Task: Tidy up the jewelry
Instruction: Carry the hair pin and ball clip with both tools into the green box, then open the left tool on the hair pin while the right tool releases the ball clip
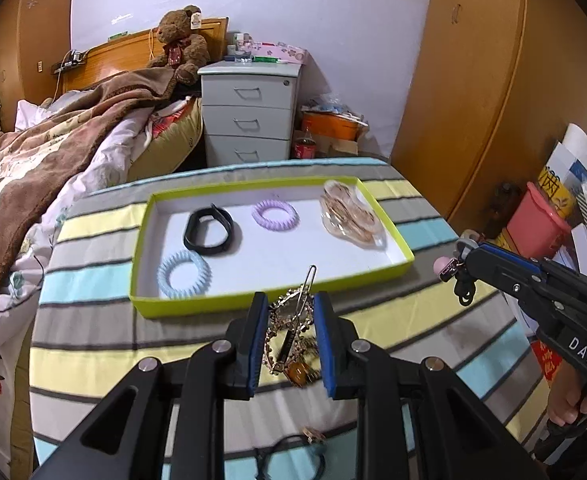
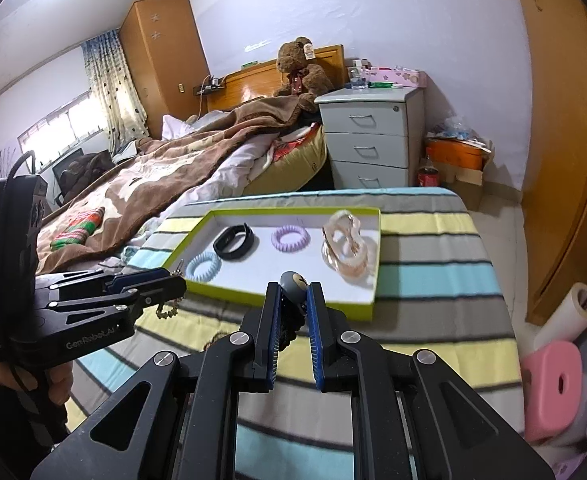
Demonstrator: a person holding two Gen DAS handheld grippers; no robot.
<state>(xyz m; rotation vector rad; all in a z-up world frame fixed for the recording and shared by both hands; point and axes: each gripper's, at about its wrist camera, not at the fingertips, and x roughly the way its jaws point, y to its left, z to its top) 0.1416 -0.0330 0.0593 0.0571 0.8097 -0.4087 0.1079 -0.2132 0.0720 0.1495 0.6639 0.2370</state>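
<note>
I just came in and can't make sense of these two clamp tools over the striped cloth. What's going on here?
A person is sorting jewelry into a green-rimmed tray on a striped cloth, with a handheld gripper in each hand. The left gripper is shut on a gold hair clip; the right gripper is shut on a black hair tie with a round charm. Both are held just short of the tray. Inside it already lie a black band, a purple coil tie, a blue coil tie and a clear claw clip.

A shallow green-rimmed tray (image 1: 389, 236) lay on the striped cloth, holding a black band (image 1: 209, 232), a lilac coil tie (image 1: 275, 215), a pale blue coil tie (image 1: 184, 275) and a clear amber claw clip (image 1: 349, 216), all apart. A gold-toned hair clip (image 1: 293, 320) hung pinched above the cloth just before the tray, and a black hair tie with a grey charm (image 2: 293, 284) was pinched likewise.
</note>
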